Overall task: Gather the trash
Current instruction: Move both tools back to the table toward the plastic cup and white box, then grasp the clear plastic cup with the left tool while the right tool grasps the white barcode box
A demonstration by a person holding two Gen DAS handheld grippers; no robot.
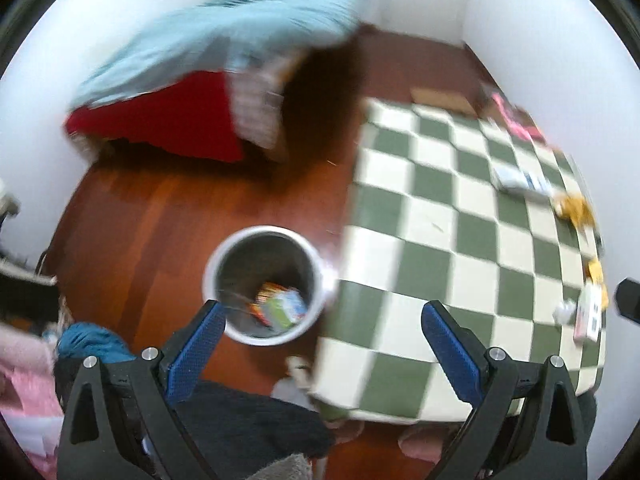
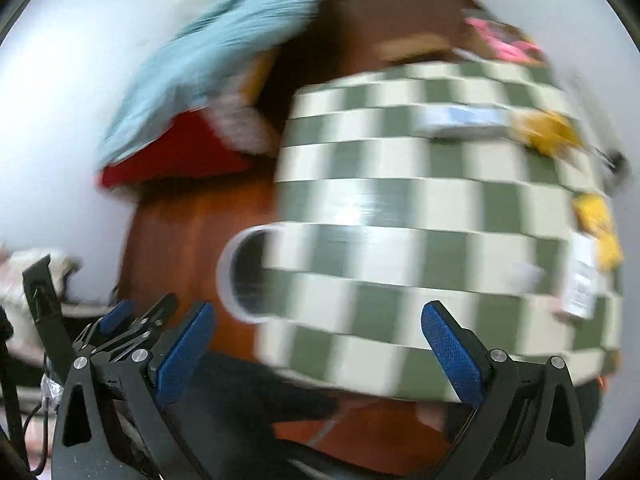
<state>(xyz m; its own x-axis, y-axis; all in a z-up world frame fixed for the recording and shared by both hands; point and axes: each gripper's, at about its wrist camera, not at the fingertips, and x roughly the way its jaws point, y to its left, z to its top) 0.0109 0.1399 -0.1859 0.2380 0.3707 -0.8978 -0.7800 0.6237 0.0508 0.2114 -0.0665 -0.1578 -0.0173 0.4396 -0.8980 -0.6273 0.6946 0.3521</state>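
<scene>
standing upright, mouth up, the trash can [image 1: 264, 284] (wrappers inside) faces both wide-open, empty claws.

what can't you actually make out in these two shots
- Bin contents, left wrist view: colourful packaging, print blurred.
- Bin, right wrist view: mostly hidden behind the checkered table.
- Trash on the table: motion blur in both views, labels unreadable.
- Bed: blurred, top cut off by the frame edge.
</scene>
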